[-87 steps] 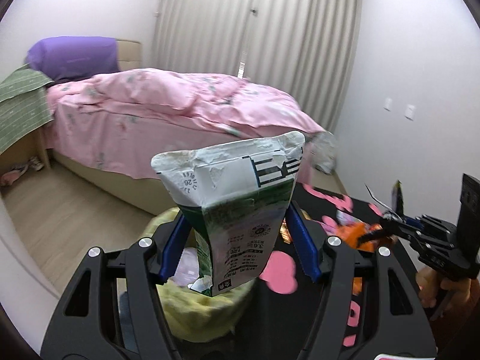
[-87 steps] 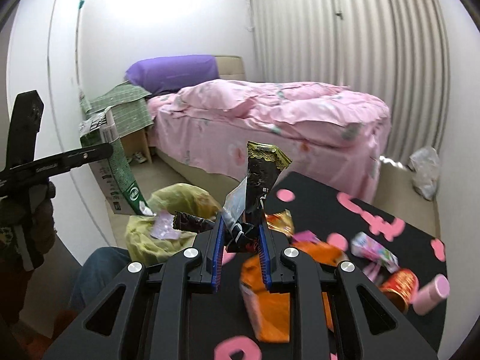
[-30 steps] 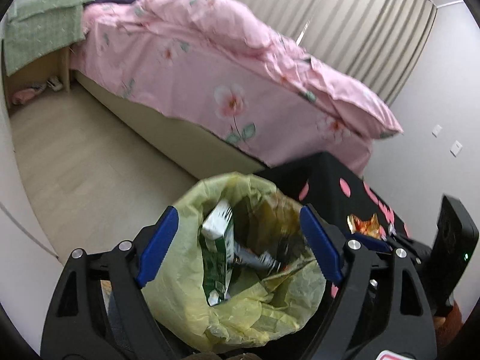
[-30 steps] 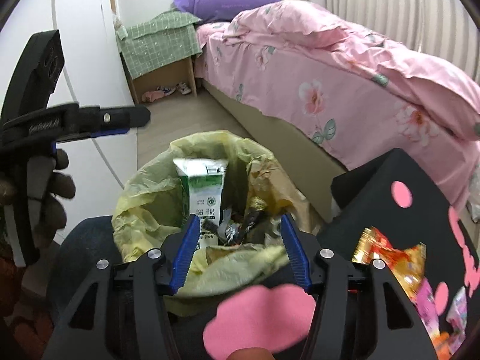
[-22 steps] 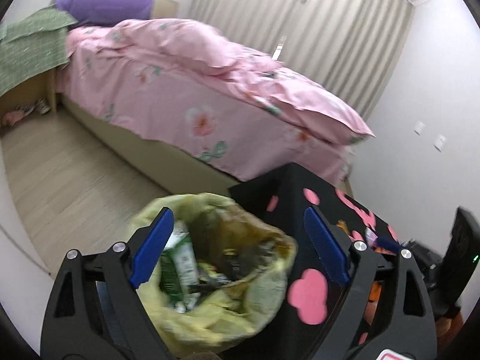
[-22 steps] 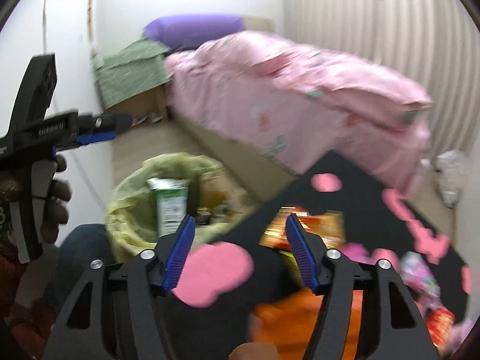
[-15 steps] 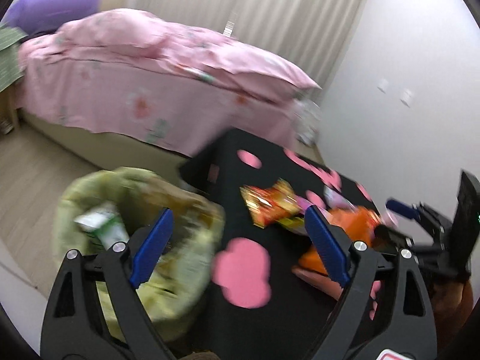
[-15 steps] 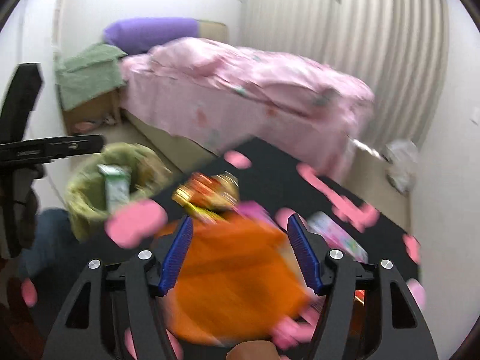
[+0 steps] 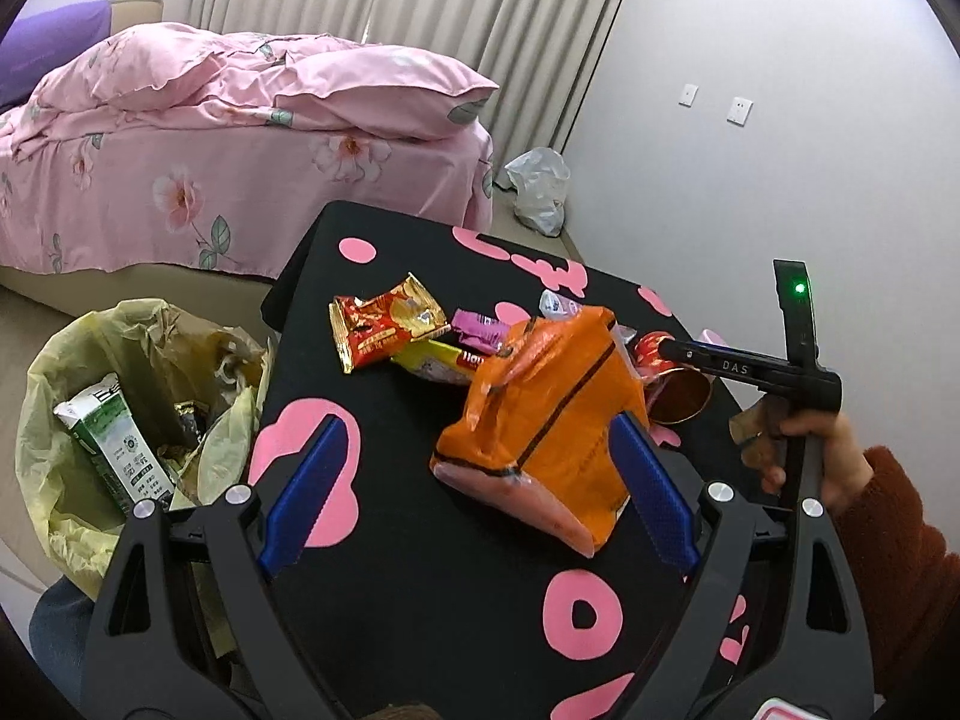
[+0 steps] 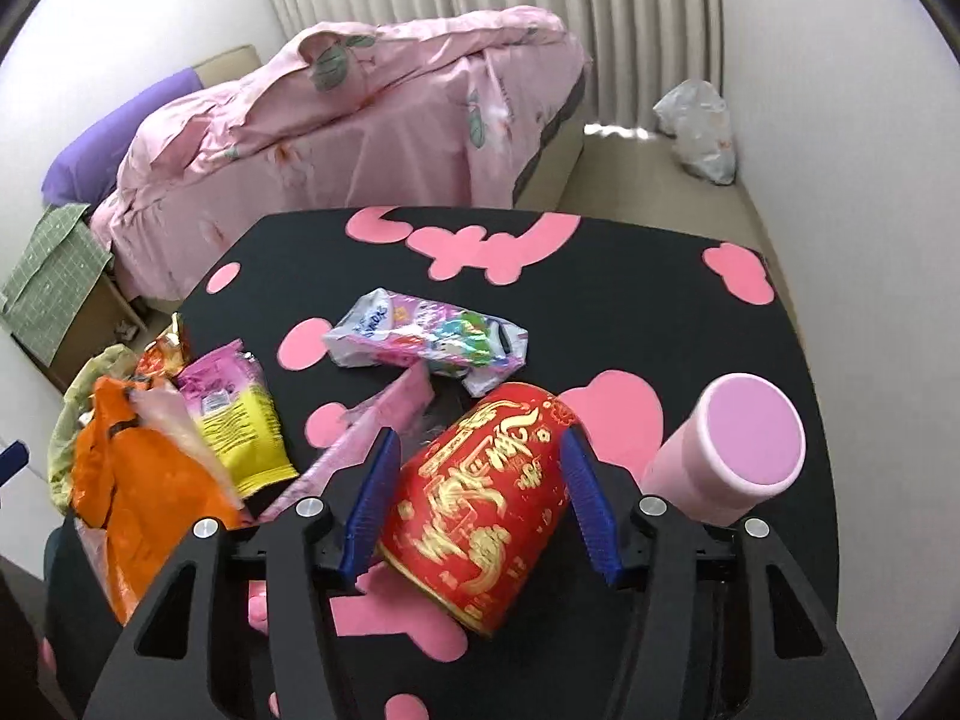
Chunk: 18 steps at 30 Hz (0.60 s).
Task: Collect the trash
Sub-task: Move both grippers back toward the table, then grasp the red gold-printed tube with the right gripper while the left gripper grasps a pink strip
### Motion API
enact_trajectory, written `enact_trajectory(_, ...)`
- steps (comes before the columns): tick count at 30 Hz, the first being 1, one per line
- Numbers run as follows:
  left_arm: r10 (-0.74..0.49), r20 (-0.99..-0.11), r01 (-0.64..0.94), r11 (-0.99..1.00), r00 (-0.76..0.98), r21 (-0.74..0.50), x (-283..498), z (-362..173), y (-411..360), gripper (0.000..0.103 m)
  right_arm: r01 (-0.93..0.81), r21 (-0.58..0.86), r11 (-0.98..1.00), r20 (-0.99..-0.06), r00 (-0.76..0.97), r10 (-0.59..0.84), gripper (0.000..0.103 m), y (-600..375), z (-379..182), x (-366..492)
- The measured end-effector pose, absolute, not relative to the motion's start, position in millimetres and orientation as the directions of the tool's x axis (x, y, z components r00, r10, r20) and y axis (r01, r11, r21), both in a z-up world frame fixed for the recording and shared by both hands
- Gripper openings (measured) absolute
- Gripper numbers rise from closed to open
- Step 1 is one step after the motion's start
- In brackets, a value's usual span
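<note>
both grippers have swung away from the yellow-lined trash bin (image 9: 129, 396) since a second ago, when they hung over its mouth, and now face the black table (image 9: 420, 570) with pink shapes

left wrist view: the left gripper (image 9: 477, 480) is spread wide and holds nothing, its blue pads on either side of the near end of an orange bag (image 9: 540, 414) lying on the table; the right pad sits just beside the bag, whether it touches i cannot tell. beyond the bag lie a red snack packet (image 9: 384, 324), a small purple wrapper (image 9: 480, 329) and a yellow packet (image 9: 432, 360) partly tucked under the bag. the bin stands on the floor off the table's left edge, with a green and white milk carton (image 9: 111, 441) leaning inside it among dark wrappers. at the right a hand grips the right gripper's handle, its fingers reaching toward a red cup (image 9: 675, 384) behind the bag. a pink bed (image 9: 240, 150) fills the background

right wrist view: the right gripper (image 10: 477, 492) is spread open around the red cup with gold lettering, which lies on its side between the pads, gaps showing on both sides. a pink cylinder (image 10: 732, 450) lies just right of it. farther off lie a white and pink pouch (image 10: 426, 342) and a flat pink wrapper (image 10: 372, 432); the yellow packet and orange bag lie to the left
</note>
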<state>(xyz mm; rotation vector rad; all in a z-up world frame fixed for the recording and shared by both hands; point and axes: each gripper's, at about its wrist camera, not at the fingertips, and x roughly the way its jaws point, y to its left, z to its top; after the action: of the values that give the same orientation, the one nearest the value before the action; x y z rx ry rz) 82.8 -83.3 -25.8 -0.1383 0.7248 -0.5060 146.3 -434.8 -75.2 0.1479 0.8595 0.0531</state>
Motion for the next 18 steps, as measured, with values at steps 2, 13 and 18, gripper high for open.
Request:
enact_trajectory(2, -0.487, -0.603, 0.389, 0.872, 0.632, -0.297, 82, -28, -82, 0.084, 0.009, 0.154, 0.988, -0.758, 0.642, 0.112, 0.052, -433, -77, 143)
enact_trajectory(13, -0.523, -0.616, 0.411, 0.850, 0.589, -0.328, 77, -39, -92, 0.084, 0.003, 0.441, 0.897, -0.744, 0.560, 0.364, 0.053, -459, -103, 87)
enact_trajectory(18, -0.536, -0.620, 0.445, 0.838, 0.572, -0.314, 68, -37, -100, 0.084, -0.058, 0.355, 0.933, -0.733, 0.602, 0.316, 0.042, -436, -97, 83)
